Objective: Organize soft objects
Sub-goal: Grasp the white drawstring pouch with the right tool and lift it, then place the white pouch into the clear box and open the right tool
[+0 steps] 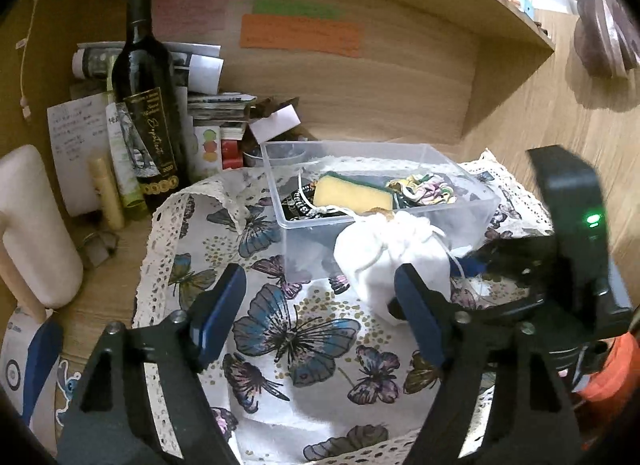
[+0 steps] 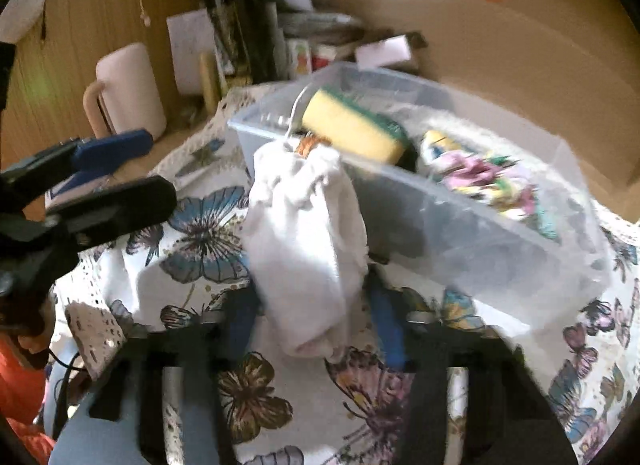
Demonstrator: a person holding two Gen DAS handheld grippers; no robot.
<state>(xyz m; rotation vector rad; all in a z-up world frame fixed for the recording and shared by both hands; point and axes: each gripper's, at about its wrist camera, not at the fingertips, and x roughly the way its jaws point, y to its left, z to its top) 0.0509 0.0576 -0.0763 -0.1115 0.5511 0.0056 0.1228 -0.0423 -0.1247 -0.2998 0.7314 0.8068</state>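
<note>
A white drawstring pouch point(image 2: 304, 241) is held between the blue pads of my right gripper point(image 2: 312, 317), just in front of the clear plastic box point(image 2: 480, 225). The pouch also shows in the left wrist view point(image 1: 384, 253), against the box's near wall point(image 1: 304, 249). The box holds a yellow and green sponge point(image 1: 354, 195), a colourful cloth point(image 1: 424, 187) and a dark item. My left gripper point(image 1: 316, 305) is open and empty, low over the butterfly cloth point(image 1: 288, 329), left of the pouch. It appears in the right wrist view point(image 2: 112, 169) at far left.
A dark wine bottle point(image 1: 148, 105), papers and small boxes point(image 1: 216, 117) crowd the back left of the wooden shelf. A cream jug point(image 1: 36, 229) stands at the left. The shelf's side wall point(image 1: 504, 77) rises behind the box on the right.
</note>
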